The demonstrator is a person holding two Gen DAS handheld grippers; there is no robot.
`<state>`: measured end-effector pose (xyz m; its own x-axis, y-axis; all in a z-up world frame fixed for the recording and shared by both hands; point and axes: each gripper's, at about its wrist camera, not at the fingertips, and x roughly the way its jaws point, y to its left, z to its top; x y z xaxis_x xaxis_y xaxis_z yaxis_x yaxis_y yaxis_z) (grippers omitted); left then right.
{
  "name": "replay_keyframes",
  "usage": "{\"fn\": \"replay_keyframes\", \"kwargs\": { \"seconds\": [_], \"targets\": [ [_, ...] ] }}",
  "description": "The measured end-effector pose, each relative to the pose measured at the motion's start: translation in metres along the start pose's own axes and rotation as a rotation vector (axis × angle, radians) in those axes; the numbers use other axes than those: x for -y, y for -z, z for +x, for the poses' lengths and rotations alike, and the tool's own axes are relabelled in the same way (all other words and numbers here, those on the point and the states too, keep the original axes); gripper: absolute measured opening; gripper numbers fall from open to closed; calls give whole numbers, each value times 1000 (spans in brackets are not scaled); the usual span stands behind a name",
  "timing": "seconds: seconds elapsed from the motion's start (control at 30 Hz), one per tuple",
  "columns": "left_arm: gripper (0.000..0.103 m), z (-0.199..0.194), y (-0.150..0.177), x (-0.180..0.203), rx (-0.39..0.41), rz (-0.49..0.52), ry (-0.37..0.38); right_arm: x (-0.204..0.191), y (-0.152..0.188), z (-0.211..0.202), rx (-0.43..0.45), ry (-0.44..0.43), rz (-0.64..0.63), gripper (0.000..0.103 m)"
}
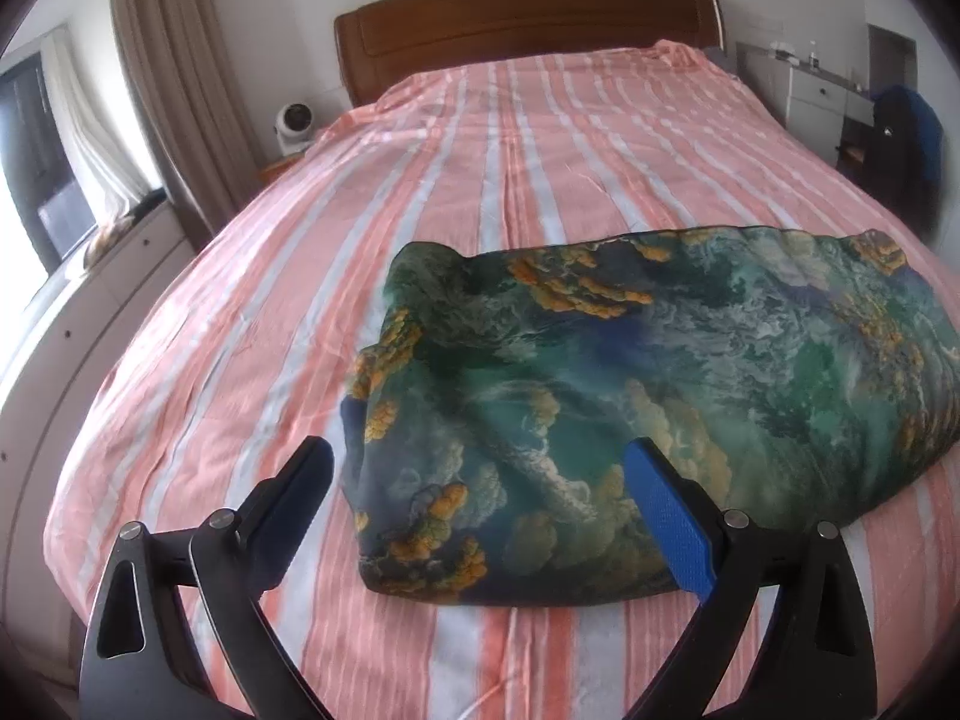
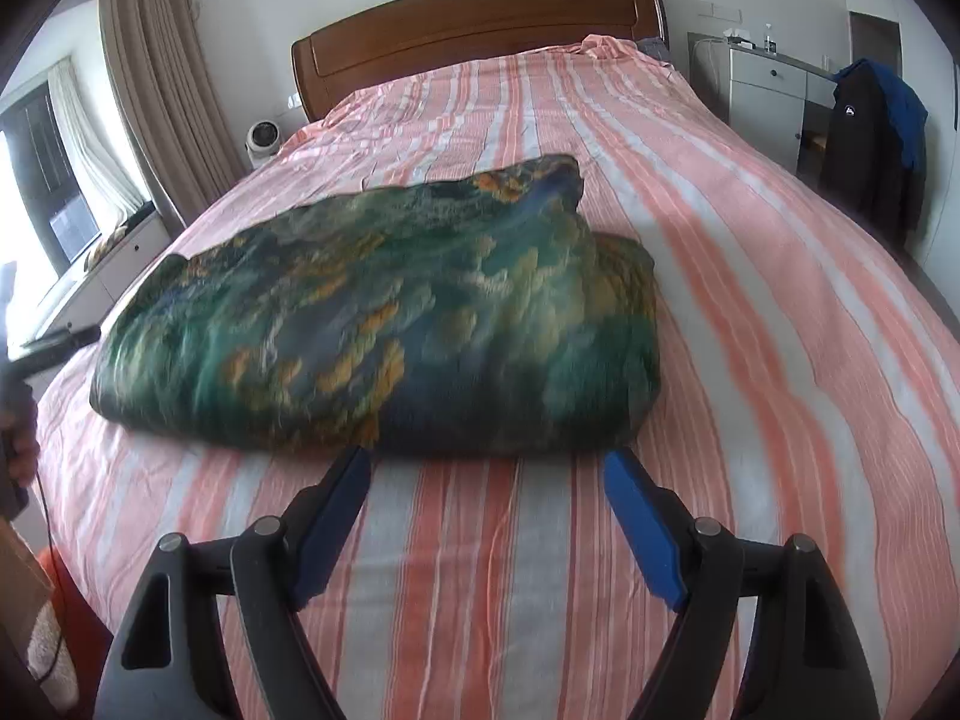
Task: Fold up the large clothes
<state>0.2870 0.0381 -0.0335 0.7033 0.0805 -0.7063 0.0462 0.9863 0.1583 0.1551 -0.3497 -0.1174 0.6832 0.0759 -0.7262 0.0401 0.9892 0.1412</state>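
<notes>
A folded garment [image 1: 630, 396] printed in green, blue and orange lies as a thick bundle on the striped bed [image 1: 480, 138]. My left gripper [image 1: 480, 456] hangs open above the bundle's near left corner, nothing pinched between its blue pads [image 1: 672, 528]. In the right wrist view the same garment [image 2: 390, 324] sits just beyond my right gripper [image 2: 486, 462], which stands open over bare sheet [image 2: 750, 276] at the bundle's near edge. The left tool, held in a hand [image 2: 21, 444], shows at the left border of that view.
A wooden headboard [image 1: 528, 24] closes the far end of the bed. A small white fan [image 1: 294, 123] stands at its far left beside curtains [image 1: 174, 78] and a low cabinet [image 1: 72, 336]. At the right are white drawers [image 2: 768, 96] and a chair draped with dark jackets [image 2: 876, 144].
</notes>
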Motion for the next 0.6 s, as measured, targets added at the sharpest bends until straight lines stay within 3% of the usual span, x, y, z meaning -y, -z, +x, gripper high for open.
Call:
{"fn": "replay_keyframes", "kwargs": {
  "seconds": [0.33, 0.43, 0.6],
  "targets": [
    [98, -21, 19, 26, -9, 23, 29, 2, 41, -1, -5, 39, 1, 79],
    [98, -26, 41, 33, -21, 4, 77, 11, 49, 3, -4, 110, 18, 79],
    [98, -18, 95, 52, -56, -7, 138, 41, 46, 7, 21, 187, 157, 80]
  ]
}}
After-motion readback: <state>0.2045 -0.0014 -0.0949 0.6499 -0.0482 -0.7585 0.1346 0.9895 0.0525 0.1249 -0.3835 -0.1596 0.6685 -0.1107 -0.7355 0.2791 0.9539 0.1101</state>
